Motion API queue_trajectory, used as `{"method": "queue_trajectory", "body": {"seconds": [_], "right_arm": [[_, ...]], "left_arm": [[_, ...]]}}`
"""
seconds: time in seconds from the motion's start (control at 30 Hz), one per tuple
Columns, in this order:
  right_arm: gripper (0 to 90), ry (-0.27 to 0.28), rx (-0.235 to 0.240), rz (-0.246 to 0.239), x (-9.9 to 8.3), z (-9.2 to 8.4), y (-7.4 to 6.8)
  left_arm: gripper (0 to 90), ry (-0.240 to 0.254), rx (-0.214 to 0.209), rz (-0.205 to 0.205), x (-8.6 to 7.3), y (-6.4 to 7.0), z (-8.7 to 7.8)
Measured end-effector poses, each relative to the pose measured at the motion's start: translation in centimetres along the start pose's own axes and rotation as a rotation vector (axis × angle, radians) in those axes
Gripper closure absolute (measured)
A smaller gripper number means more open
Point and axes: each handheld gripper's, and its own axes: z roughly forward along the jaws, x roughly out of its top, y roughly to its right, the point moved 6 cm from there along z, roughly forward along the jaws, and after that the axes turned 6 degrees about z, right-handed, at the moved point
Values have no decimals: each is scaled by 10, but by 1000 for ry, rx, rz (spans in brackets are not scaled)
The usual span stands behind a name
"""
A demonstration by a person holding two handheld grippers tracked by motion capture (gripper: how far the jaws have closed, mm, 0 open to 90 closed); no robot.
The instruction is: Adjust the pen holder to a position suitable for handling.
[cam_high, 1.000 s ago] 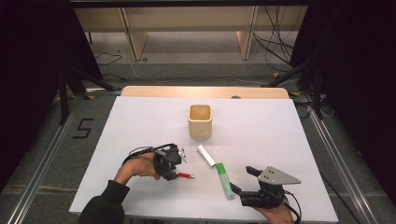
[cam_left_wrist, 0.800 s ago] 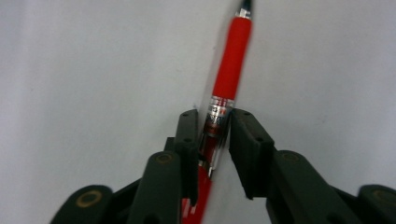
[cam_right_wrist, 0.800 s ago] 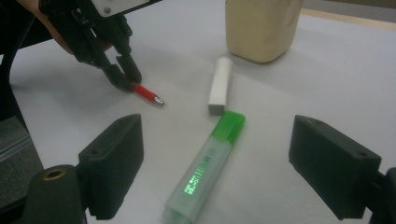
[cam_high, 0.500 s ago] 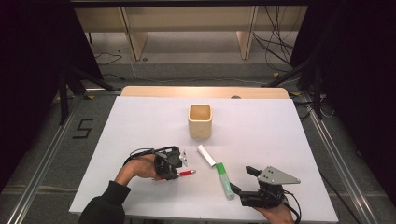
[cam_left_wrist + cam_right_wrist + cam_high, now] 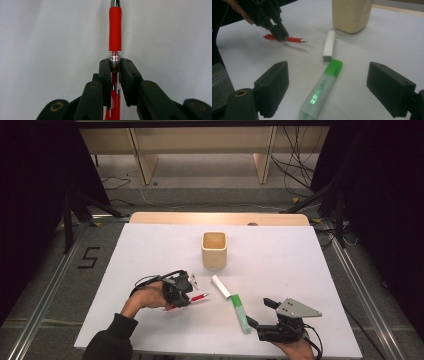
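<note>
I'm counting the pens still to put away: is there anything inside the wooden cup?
The wooden cup looks empty near its rim; its front wall hides the bottom.

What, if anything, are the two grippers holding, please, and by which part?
The left gripper clamps the red pen on its clear barrel, just behind the red grip. The right gripper holds nothing.

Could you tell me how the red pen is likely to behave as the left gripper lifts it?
The red pen looks stiff, so it should stay straight. The left gripper pinches its smooth clear barrel behind the rubbery grip, so it might slip or pivot. It is round, so probably rolls if dropped.
</note>
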Motion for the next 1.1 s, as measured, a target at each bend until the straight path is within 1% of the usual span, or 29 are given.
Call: {"method": "queue_trajectory", "body": {"seconds": [0.07, 0.13, 0.2, 0.37, 0.4, 0.5, 0.53, 0.6, 0.63, 0.7, 0.77, 0.83, 0.87, 0.93, 1.03, 1.1], "right_arm": [[188, -2, -1, -2, 0, 0, 0], [188, -1, -1, -1, 0, 0, 0], [188, -2, -1, 0, 0, 0, 0], [188, -1, -2, 2, 0, 0, 0], [188, -2, -2, 1, 0, 0, 1], [188, 1, 2, 1, 0, 0, 0], [188, 0, 0, 1, 0, 0, 0], [187, 0, 0, 1, 0, 0, 0], [187, 1, 0, 2, 0, 0, 0], [187, 3, -1, 2, 0, 0, 1], [187, 3, -2, 3, 0, 0, 1], [187, 4, -1, 2, 0, 0, 1], [187, 4, -1, 2, 0, 0, 1], [187, 3, -1, 2, 0, 0, 0], [187, 5, -2, 4, 0, -1, 0], [187, 5, -1, 4, 0, -1, 0]], "left_arm": [[789, 19, 5, -13, 0, -2, -3], [790, 40, 10, -46, 1, -5, -7], [790, 70, 25, -78, 3, -9, -11], [789, 161, 50, -179, 6, -18, -22], [789, 173, 64, -190, 6, -21, -24], [789, 220, 80, -246, 6, -27, -29], [789, 237, 83, -259, 6, -29, -30], [789, 273, 104, -289, 6, -32, -33], [789, 290, 104, -308, 6, -34, -35], [789, 330, 119, -329, 7, -37, -38], [789, 365, 124, -355, 8, -40, -41], [789, 402, 146, -381, 8, -43, -44], [789, 416, 162, -389, 8, -45, -46], [788, 446, 207, -414, 8, -49, -50], [788, 502, 253, -453, 7, -54, -54], [788, 524, 281, -470, 6, -58, -56]]}}
